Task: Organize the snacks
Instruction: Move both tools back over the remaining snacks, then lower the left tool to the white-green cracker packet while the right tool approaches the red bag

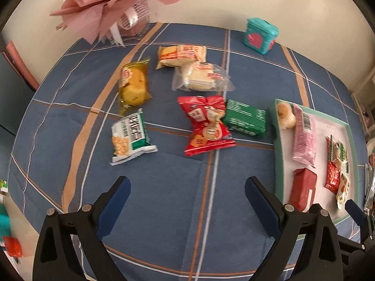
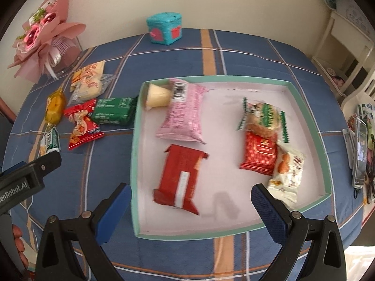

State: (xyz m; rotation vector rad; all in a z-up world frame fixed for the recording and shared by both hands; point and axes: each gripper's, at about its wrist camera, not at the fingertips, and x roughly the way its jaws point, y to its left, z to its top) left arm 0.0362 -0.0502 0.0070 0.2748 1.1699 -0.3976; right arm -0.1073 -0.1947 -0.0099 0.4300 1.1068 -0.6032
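From my left wrist camera, the left gripper (image 1: 187,201) hangs with its jaws wide apart and nothing between them, over bare blue plaid tablecloth (image 1: 164,187). The loose snacks lie ahead of it: the red packet (image 1: 207,125) almost straight ahead and nearest, its long axis running away from the fingers with a slight lean to the left. Touching its right edge is the green pack (image 1: 246,119), lying crosswise. Ahead-left sit the green-and-white packet (image 1: 130,137) and the yellow bun packet (image 1: 134,84); farther ahead are the orange cracker pack (image 1: 181,55) and the clear-wrapped cake (image 1: 201,77). The tray (image 1: 279,145) is off to the right, just beside the right finger.

From my right wrist camera, the right gripper (image 2: 188,207) is also spread open and empty, poised over the near edge of the tray (image 2: 311,114), with the dark red wrapper (image 2: 179,178) just ahead between the fingers. This view shows what the other crops: six snacks already inside, plus free floor in the middle. The loose snacks lie well to the left, so I judge the left gripper the nearer one for the red packet (image 2: 82,124). Across its narrow middle looks the natural grip.
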